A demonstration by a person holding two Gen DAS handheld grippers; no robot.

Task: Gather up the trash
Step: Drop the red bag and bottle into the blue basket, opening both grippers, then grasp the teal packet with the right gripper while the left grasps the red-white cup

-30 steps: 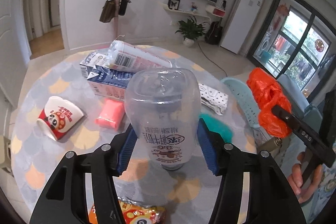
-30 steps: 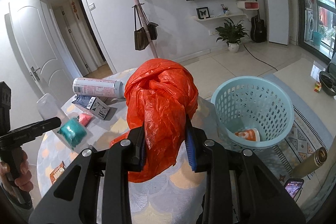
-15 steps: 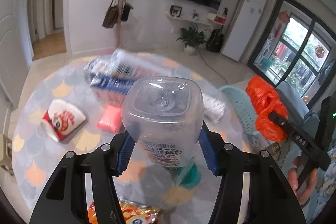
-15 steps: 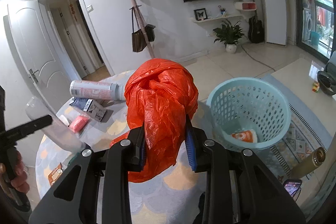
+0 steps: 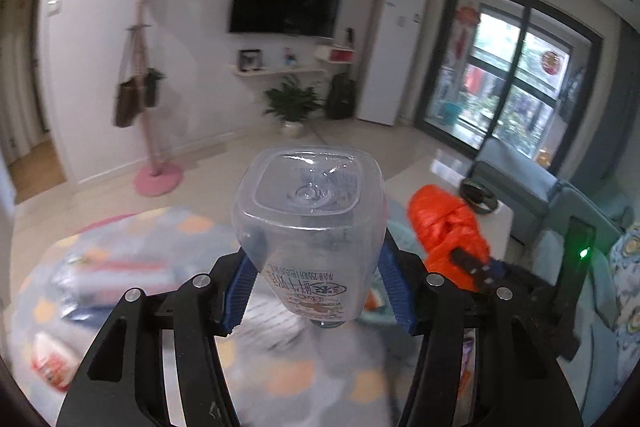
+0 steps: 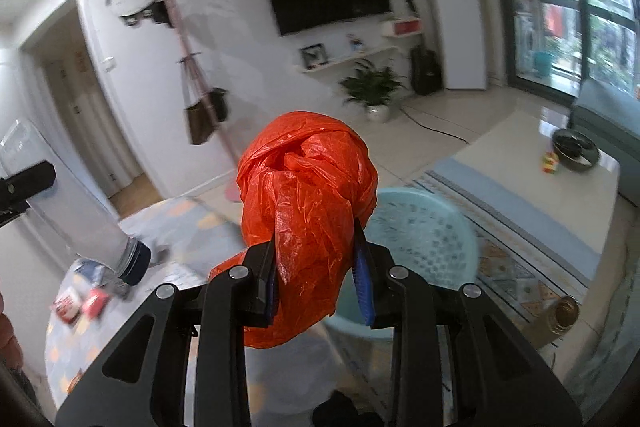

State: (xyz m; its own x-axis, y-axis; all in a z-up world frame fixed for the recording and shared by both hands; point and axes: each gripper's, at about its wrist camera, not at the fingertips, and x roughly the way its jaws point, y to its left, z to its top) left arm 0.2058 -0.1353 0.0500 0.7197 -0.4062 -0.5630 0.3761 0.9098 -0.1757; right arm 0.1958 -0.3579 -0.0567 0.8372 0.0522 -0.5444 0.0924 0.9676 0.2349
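My left gripper (image 5: pixel 316 291) is shut on a clear plastic bottle (image 5: pixel 310 223), held upside down, cap toward the table, well above it. The bottle also shows at the left of the right wrist view (image 6: pixel 76 211). My right gripper (image 6: pixel 316 283) is shut on a crumpled orange plastic bag (image 6: pixel 308 203), held over the near rim of the light blue basket (image 6: pixel 424 235). The orange bag shows right of the bottle in the left wrist view (image 5: pixel 448 231). Other trash lies blurred on the round table (image 5: pixel 304 379).
A red and white cup (image 5: pixel 50 363) and boxes (image 5: pixel 116 275) lie blurred at the table's left. A pink coat stand (image 5: pixel 156 179) stands beyond. A low white table (image 6: pixel 560 187) with a dark bowl is at the right. A bottle (image 6: pixel 564 313) stands near the basket.
My left gripper has lifted the bottle off the table and swung right and up. My right gripper has carried the orange bag toward and over the basket. Both views are blurred by motion.
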